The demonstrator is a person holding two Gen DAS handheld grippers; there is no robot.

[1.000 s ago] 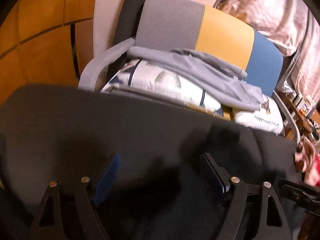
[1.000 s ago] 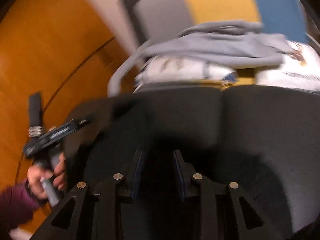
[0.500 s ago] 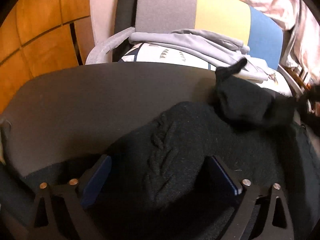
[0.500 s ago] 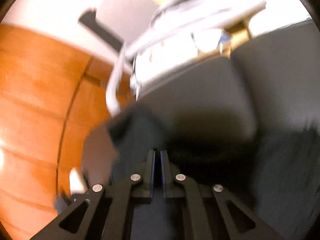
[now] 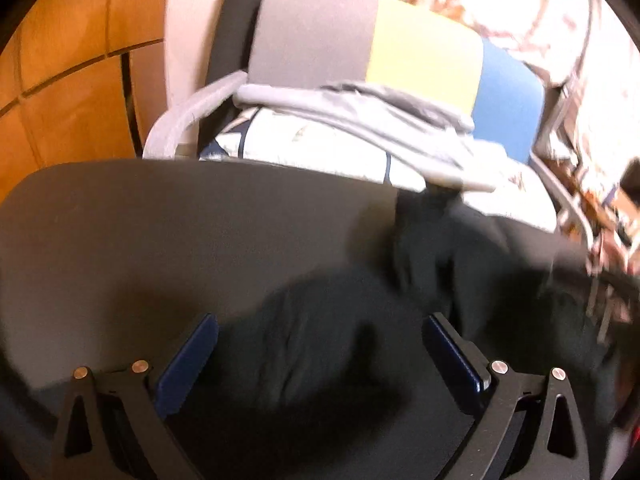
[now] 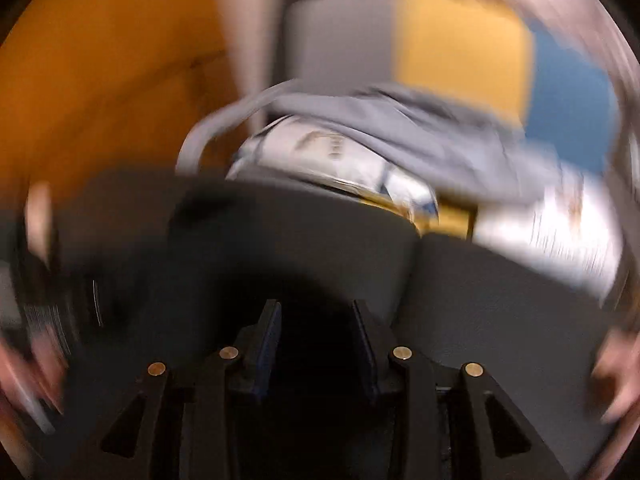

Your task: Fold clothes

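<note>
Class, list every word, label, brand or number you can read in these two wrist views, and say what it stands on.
None can be read.
White pillow on the chair: faint dark marks, too blurred to read.
Same white pillow in the right wrist view: motion-smeared, unreadable.
Black garment: no text visible.

1. A dark grey surface (image 5: 168, 224) fills the foreground.
2. Behind it stands a chair (image 5: 424, 44) with a backrest in grey, yellow and blue panels.
3. A grey garment (image 5: 360, 108) is draped over white printed cushions (image 5: 304, 140) on the chair's seat.
4. Orange wood panelling (image 5: 72, 80) covers the wall on the left.
5. A pale wall strip (image 5: 192, 32) lies between panelling and chair.
6. Pinkish, brightly lit curtains (image 5: 560, 20) hang on the right.
</note>
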